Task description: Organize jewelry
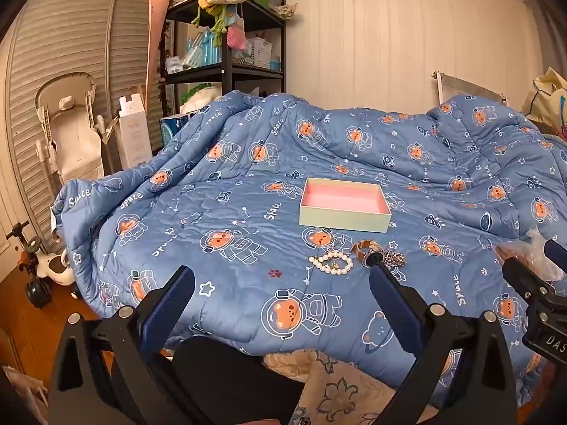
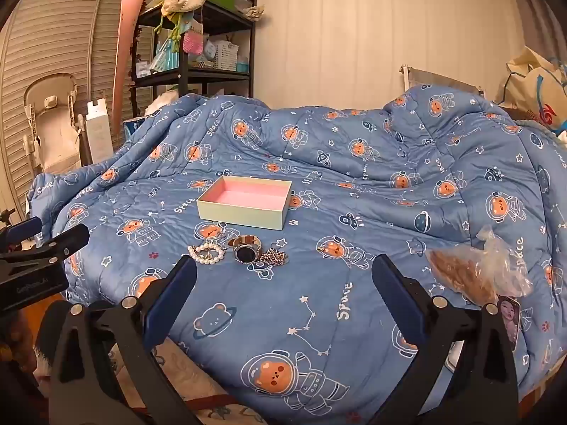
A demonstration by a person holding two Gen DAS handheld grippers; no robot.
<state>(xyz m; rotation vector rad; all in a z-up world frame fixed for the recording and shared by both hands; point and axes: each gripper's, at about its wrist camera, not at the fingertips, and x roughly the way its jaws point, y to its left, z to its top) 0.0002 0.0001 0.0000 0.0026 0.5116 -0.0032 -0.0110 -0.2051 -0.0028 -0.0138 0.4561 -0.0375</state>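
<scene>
An open pale-green box with a pink lining [image 1: 345,203] [image 2: 246,205] sits on a blue bear-print quilt [image 1: 230,219] [image 2: 354,283]. In front of it lie a pearl bracelet [image 1: 331,262] [image 2: 206,252], a gold-banded watch [image 1: 368,251] [image 2: 245,249] and a silver chain [image 1: 394,258] [image 2: 273,257], close together. My left gripper [image 1: 281,285] hangs open above the quilt's near edge, short of the jewelry. My right gripper [image 2: 283,274] stands open too, with the jewelry just beyond its left finger. Neither holds anything.
A clear bag with something brown [image 2: 475,269] [image 1: 528,255] lies on the quilt to the right, and a phone [image 2: 510,322] near it. A black shelf unit [image 1: 226,46], a folded baby seat [image 1: 67,127] and a ride-on toy [image 1: 46,272] stand to the left.
</scene>
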